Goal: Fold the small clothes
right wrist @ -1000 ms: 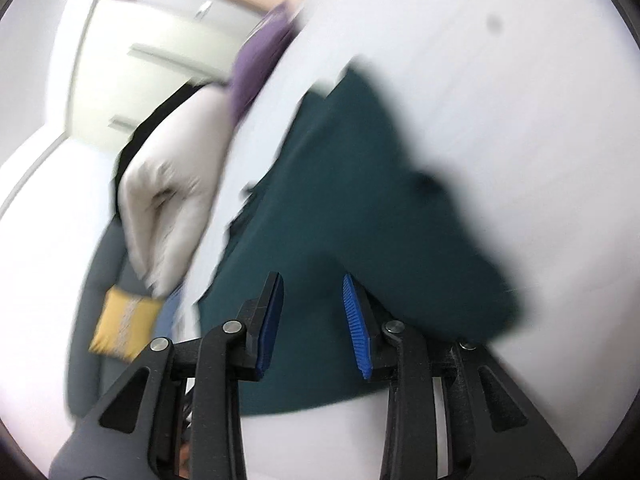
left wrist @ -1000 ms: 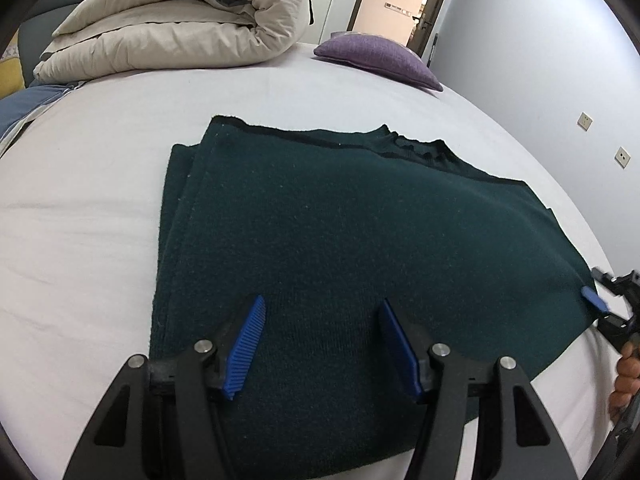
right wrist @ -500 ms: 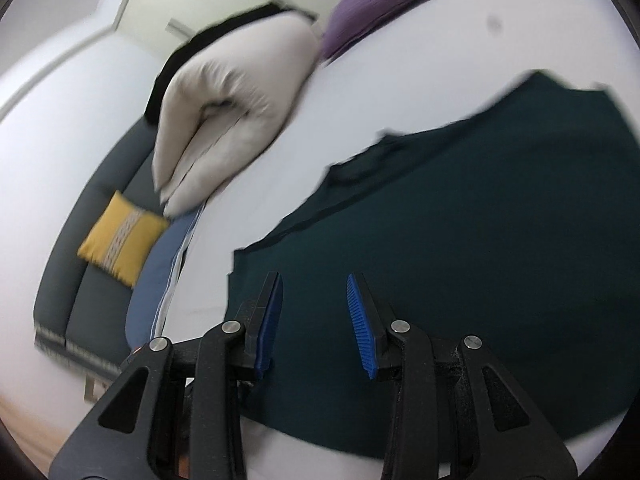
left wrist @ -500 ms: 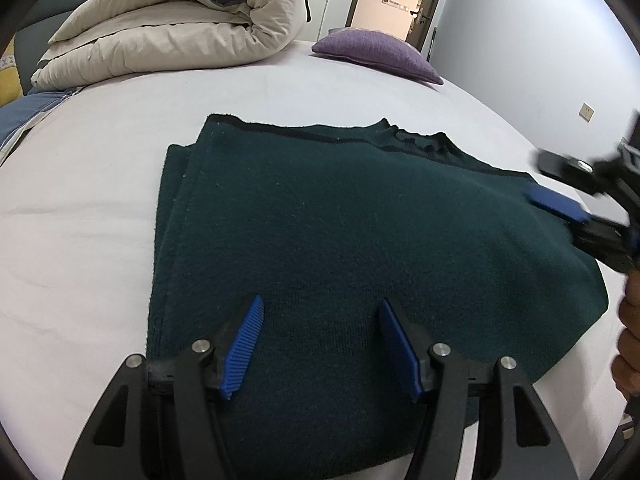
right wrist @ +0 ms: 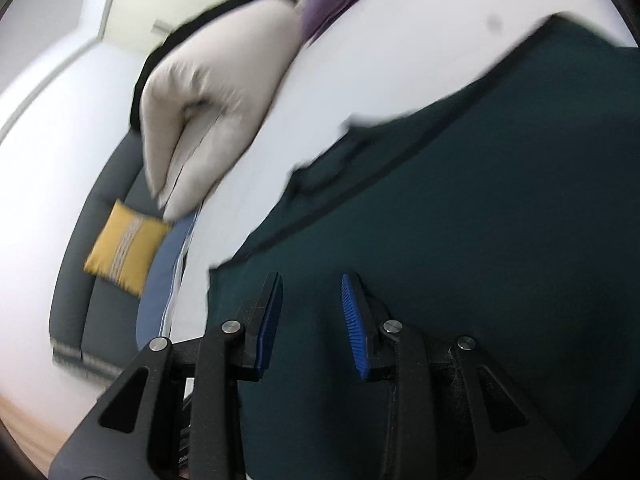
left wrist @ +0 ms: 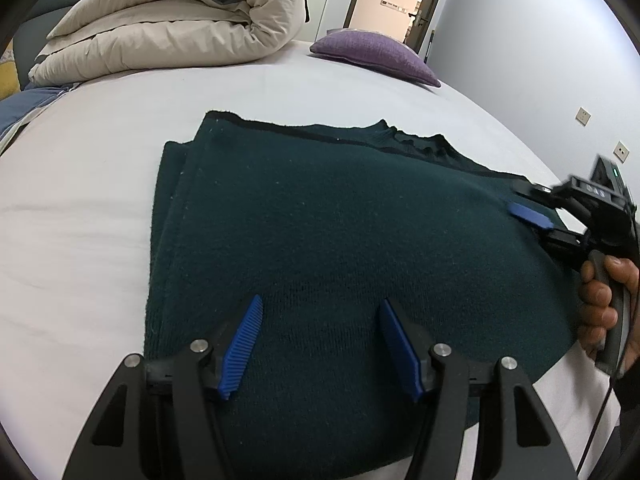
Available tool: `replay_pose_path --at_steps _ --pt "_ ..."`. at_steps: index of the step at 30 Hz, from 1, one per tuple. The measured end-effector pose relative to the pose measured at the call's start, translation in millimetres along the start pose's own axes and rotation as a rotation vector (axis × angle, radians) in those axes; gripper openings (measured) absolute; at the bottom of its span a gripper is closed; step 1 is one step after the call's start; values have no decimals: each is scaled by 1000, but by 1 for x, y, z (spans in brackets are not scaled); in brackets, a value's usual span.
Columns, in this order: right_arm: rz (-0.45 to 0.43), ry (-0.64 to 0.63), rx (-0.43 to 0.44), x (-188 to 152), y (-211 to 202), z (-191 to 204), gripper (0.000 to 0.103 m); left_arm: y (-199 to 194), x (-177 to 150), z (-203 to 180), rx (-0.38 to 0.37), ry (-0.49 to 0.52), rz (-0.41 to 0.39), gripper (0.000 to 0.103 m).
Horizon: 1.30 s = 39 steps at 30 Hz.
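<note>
The right wrist view is blurred. The sweater point(left wrist: 340, 248) lies flat on the bed point(left wrist: 80, 208), long axis 9 to 3 o'clock, collar toward 1 o'clock. Left gripper point(left wrist: 320, 344) is spread, empty, above its near hem. Right gripper point(right wrist: 310, 320), jaws apart and just closing, is empty. A duvet point(left wrist: 172, 20) and pillow point(left wrist: 376, 56) lie at 12 o'clock.

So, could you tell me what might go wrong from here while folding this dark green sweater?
1. The sweater is thick knit, already doubled at its left edge; a pinch may catch only the top layer, so the fold slips apart.
2. The right tool sits over the far right corner, its jaws open with nothing between them and just narrowing; it could close short of the edge.
3. The left tool hovers open; dragging could bunch the white bed sheet.
</note>
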State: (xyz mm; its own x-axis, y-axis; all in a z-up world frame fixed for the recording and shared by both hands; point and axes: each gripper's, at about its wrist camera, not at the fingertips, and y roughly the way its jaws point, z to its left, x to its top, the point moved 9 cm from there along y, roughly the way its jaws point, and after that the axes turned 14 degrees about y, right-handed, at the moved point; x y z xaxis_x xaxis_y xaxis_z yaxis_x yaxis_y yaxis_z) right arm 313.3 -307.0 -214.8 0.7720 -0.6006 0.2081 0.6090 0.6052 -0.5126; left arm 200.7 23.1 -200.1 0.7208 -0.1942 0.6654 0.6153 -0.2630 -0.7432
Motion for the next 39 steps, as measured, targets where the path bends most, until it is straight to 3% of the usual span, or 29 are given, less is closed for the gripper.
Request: replay_pose_path --at_steps 6,8,10,14,19,23,30,35,38,39 --pt "-201 138 -14 55 -88 -60 30 0 0 0 -1 -1 0 64" --pt "-282 138 -105 65 -119 -74 32 0 1 1 -8 -7 -2 64" --pt "-319 148 -126 67 -145 -83 34 -3 2 1 -19 -17 -4 64" --pt "-283 100 -170 54 -164 -86 39 -19 9 2 -39 -80 0 61" --pt "-243 38 -192 36 -177 -83 65 -40 33 -28 -67 -44 -52 61" --pt "-112 67 -208 17 -161 -93 65 -22 50 -61 -93 -17 -20 61" --pt "2 177 -70 8 -145 -98 62 18 72 -117 -114 60 45 61" --pt "45 219 -1 8 -132 -96 54 45 65 -127 -144 36 100 61" --pt "63 245 41 7 -125 -95 46 49 61 -123 -168 19 85 62" --pt "69 247 43 7 -122 -95 39 49 59 -123 -174 21 82 62"
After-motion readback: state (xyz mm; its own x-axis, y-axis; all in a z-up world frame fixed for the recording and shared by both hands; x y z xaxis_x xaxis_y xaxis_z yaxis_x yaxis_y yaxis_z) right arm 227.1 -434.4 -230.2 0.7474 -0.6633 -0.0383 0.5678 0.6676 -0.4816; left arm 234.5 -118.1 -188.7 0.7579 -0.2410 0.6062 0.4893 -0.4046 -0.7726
